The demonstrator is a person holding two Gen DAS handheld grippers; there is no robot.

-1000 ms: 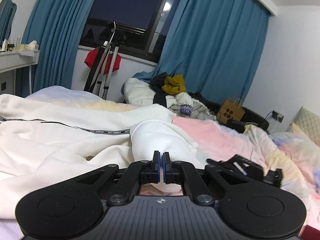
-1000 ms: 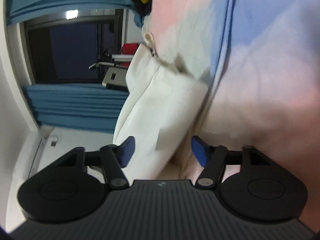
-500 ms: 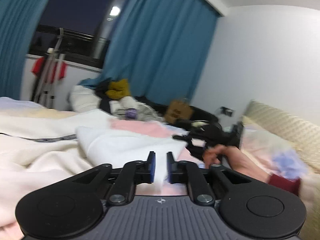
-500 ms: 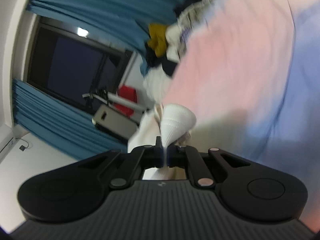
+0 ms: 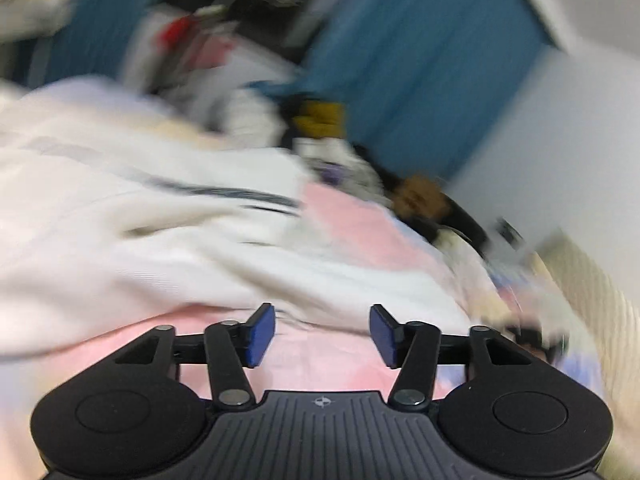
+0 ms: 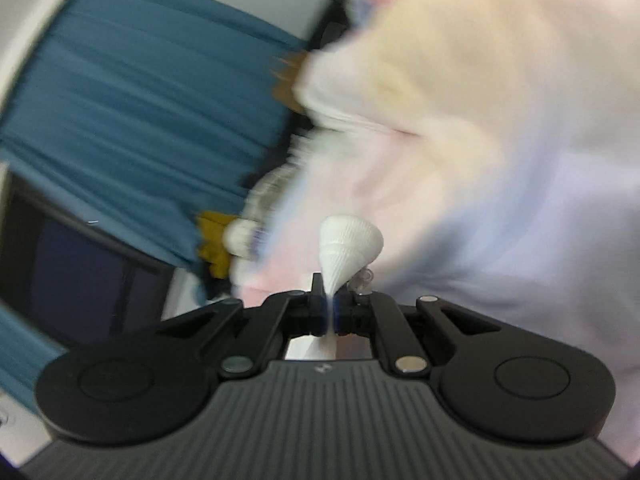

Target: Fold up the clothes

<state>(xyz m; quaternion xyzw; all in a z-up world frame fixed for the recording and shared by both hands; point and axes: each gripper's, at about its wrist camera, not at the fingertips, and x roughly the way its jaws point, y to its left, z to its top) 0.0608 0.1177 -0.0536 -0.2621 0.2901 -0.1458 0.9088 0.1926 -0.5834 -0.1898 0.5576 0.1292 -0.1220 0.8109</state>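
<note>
Lettering on the garment's point(image 5: 168, 216) dark stripe is blurred beyond reading. The garment is spread on the bed point(image 5: 348, 224); its corner is pinched by the right gripper point(image 6: 331, 312). The left gripper point(image 5: 322, 334) is held wide apart, empty.

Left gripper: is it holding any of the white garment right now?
No. The left gripper is open, with only pink bedding showing between its blue pads, and the white garment lies beyond them.

This is a home bedroom. A bed with a soft pastel pink and blue quilt point(image 5: 352, 236) spreads ahead of the left fingers, heavy teal curtains point(image 5: 420, 80) hang beyond it beside a dark night window point(image 6: 80, 264), and a heap of loose clothes with a mustard garment point(image 5: 320, 120) lies past the bed.
</note>
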